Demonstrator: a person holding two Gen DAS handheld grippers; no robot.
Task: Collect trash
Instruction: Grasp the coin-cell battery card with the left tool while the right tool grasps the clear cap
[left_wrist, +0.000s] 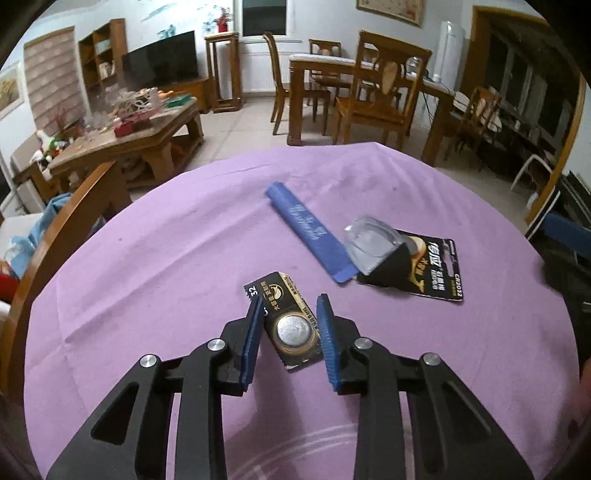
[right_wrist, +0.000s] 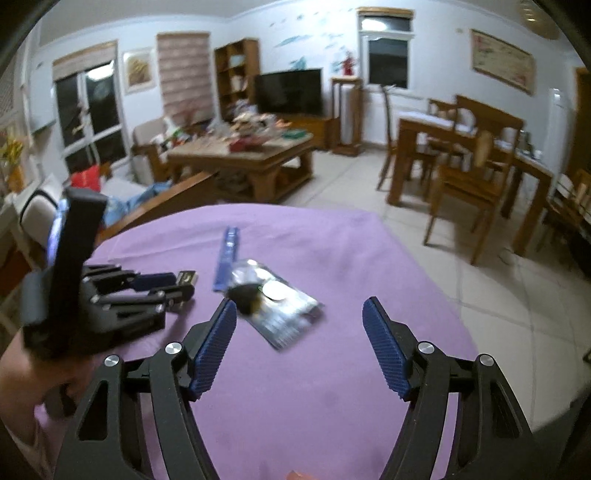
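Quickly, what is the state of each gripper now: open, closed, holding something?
Left gripper: closing around the small battery card; contact cannot be told.
Right gripper: open, holding nothing.

TV (left_wrist: 160, 59), coffee table (left_wrist: 125, 142), dining table (left_wrist: 369, 79) w/ chairs.

Table w/ purple cloth (left_wrist: 147, 295). On it: small black battery card w/ coin cell (left_wrist: 286, 325) nr front, blue strip (left_wrist: 308, 230) mid, bigger black blister pack (left_wrist: 417, 267) touching strip's end.
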